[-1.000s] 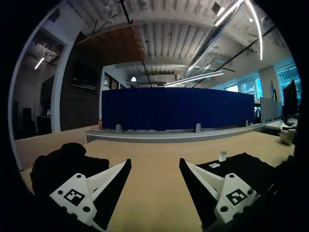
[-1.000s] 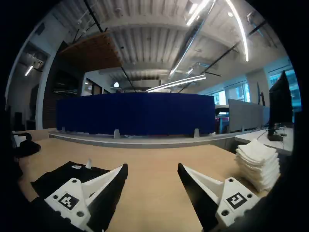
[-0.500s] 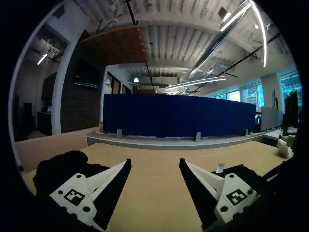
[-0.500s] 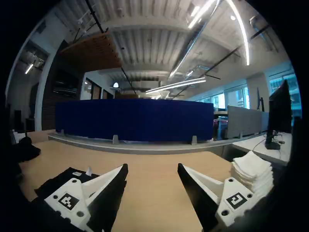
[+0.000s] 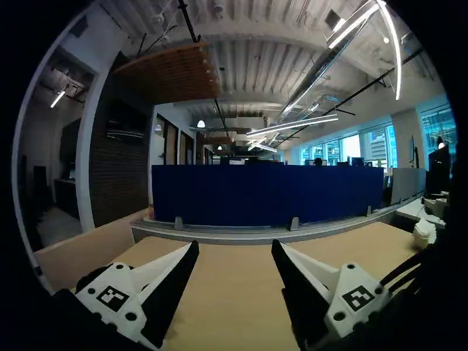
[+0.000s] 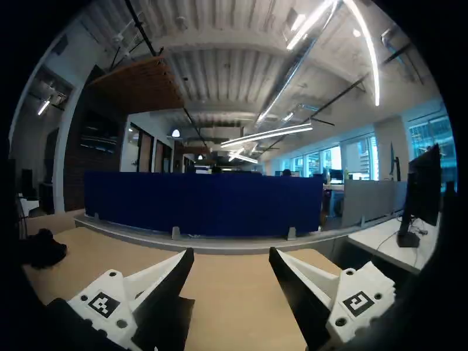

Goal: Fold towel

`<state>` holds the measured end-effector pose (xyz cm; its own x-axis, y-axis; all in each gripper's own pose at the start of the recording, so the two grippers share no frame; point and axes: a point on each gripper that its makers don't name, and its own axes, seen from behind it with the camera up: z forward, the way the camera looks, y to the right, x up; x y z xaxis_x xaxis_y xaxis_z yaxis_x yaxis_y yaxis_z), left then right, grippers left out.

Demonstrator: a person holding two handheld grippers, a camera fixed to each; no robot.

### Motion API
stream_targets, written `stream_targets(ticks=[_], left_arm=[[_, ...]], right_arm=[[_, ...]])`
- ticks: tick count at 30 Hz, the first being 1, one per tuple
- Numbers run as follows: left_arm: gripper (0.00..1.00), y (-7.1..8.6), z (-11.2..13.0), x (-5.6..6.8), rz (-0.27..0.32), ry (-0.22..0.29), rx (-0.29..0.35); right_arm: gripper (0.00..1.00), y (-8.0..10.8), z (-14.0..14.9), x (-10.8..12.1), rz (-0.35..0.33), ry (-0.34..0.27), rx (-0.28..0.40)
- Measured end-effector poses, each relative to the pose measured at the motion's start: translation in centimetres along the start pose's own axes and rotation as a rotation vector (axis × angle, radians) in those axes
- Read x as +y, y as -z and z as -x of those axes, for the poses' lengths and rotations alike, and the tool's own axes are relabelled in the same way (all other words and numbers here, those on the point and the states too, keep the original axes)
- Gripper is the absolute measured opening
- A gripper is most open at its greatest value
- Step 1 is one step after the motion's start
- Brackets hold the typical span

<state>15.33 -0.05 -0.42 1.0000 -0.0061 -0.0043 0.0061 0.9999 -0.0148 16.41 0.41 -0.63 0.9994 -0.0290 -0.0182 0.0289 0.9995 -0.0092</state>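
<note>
My left gripper [image 5: 234, 244] is open above the wooden table [image 5: 234, 298], with nothing between its white fingers. My right gripper [image 6: 230, 253] is open too, and nothing is held. A corner of the flat black towel [image 6: 177, 314] shows just below the right gripper's left finger. A crumpled black cloth [image 6: 42, 248] lies on the table at the far left of the right gripper view. Neither gripper touches any cloth.
A blue partition [image 5: 263, 196] on a grey rail runs along the far edge of the table. A stack of folded white towels [image 5: 422, 231] sits at the right edge. A dark monitor [image 6: 422, 190] stands on the neighbouring desk to the right.
Both grippers have risen, so the partition sits lower and the office behind it shows. The black towel and the white stack have slid down, mostly under the fingers. Both grippers stay open.
</note>
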Motion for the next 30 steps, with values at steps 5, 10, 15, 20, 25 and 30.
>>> stream_targets(ticks=[5, 10, 15, 20, 25, 30], left_arm=[[0.92, 0.1, -2.5, 0.4, 0.004, -0.02, -0.009], [0.92, 0.1, -4.3, 1.1, 0.014, -0.042, -0.018], [0.92, -0.2, -5.1, 1.7, 0.026, -0.057, -0.038], [0.92, -0.3, -5.0, 2.5, 0.05, -0.086, -0.068], [0.92, -0.4, -4.6, 2.9, 0.077, -0.118, -0.108], [0.92, -0.2, -3.9, 3.7, 0.124, -0.131, -0.153]], right_arm=[[1.0, 0.0, -2.3, -0.1, -0.001, -0.002, -0.002], [1.0, 0.0, -4.0, 0.1, 0.002, 0.006, -0.006], [1.0, 0.0, -5.0, 0.2, 0.001, 0.016, -0.017], [1.0, 0.2, -5.2, -0.2, -0.024, 0.034, -0.045], [1.0, 0.5, -5.0, -1.4, -0.077, 0.064, -0.091], [1.0, 0.7, -4.5, -3.3, -0.153, 0.09, -0.14]])
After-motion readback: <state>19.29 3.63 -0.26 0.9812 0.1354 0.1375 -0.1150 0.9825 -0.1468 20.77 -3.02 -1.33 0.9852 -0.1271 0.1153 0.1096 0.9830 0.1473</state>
